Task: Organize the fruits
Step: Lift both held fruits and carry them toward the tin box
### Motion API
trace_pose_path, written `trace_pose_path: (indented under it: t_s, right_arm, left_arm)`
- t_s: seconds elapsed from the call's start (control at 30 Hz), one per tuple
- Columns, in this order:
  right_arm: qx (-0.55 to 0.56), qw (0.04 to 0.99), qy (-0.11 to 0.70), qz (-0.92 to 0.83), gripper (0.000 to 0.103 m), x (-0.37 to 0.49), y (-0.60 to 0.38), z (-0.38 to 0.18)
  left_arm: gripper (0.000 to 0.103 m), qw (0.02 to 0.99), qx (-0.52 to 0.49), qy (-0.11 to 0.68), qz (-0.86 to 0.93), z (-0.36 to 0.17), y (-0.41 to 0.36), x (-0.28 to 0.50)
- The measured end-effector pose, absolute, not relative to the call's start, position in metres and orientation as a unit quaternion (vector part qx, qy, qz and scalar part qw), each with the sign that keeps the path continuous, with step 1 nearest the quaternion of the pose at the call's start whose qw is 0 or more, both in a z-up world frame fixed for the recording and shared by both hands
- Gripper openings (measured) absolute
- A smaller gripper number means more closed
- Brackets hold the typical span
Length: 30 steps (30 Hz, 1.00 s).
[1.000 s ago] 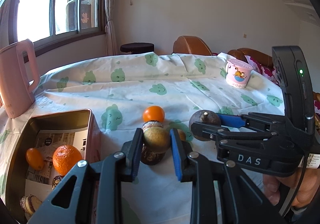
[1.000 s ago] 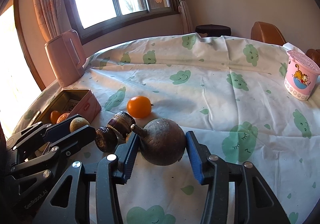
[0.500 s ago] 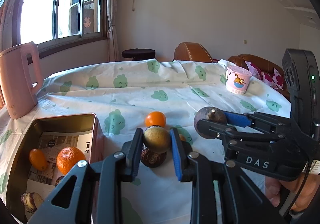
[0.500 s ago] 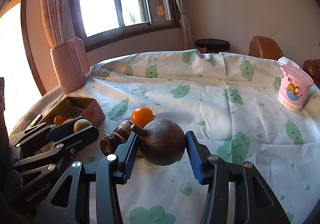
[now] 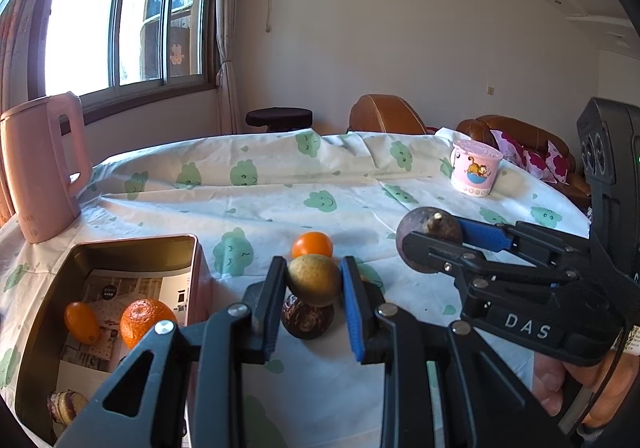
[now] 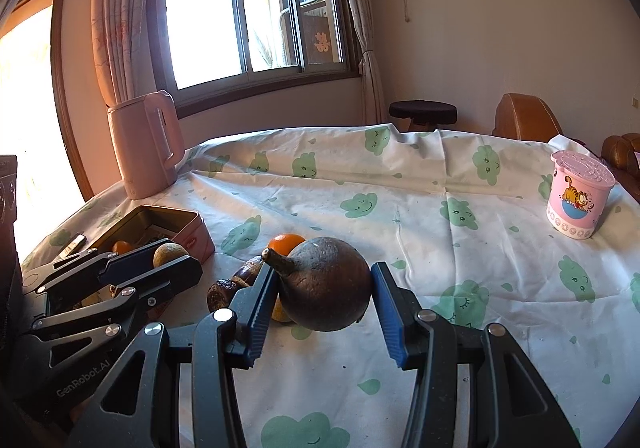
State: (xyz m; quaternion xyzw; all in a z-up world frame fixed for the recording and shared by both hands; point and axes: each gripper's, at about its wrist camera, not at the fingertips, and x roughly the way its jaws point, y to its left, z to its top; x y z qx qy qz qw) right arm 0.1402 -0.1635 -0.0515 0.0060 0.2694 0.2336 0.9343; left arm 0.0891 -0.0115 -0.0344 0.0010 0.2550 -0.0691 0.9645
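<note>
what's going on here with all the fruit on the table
A person is sorting fruit with a handheld gripper in each hand. The left gripper is shut on a small yellow-green fruit, held above the cloth-covered table beside the tin box. The right gripper is clamped on a dark round fruit with a stem, also lifted off the cloth. The tin already holds two oranges. One orange and a couple of dark fruits are left on the table.

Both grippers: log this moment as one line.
left gripper: shut on yellow fruit | right gripper: shut on brown fruit | both lifted | tin: two oranges inside
</note>
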Motion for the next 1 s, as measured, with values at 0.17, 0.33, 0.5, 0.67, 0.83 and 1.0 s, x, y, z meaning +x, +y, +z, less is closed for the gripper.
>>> trace_pose_path:
  t_s: [0.17, 0.33, 0.5, 0.67, 0.83, 1.0]
  right_arm:
    - [0.004, 0.939, 0.257, 0.231, 0.049, 0.137, -0.164, -0.049]
    - [0.002, 0.943, 0.243, 0.229, 0.049, 0.131, -0.165, -0.047]
    - [0.002, 0.945, 0.236, 0.227, 0.049, 0.13, -0.166, -0.046]
    - [0.001, 0.947, 0.227, 0.226, 0.05, 0.126, -0.167, -0.044]
    - [-0.001, 0.95, 0.218, 0.225, 0.049, 0.123, -0.167, -0.042]
    - [-0.001, 0.952, 0.211, 0.224, 0.049, 0.121, -0.167, -0.041]
  left_arm:
    - [0.029, 0.966, 0.003, 0.249, -0.068, -0.033, -0.011, 0.087]
    - [0.029, 0.968, 0.004, 0.242, -0.067, -0.032, -0.011, 0.085]
    - [0.029, 0.969, 0.005, 0.236, -0.066, -0.031, -0.011, 0.083]
    - [0.029, 0.971, 0.005, 0.231, -0.066, -0.029, -0.012, 0.082]
    - [0.029, 0.972, 0.006, 0.227, -0.066, -0.029, -0.011, 0.08]
    - [0.029, 0.973, 0.006, 0.22, -0.065, -0.027, -0.012, 0.078]
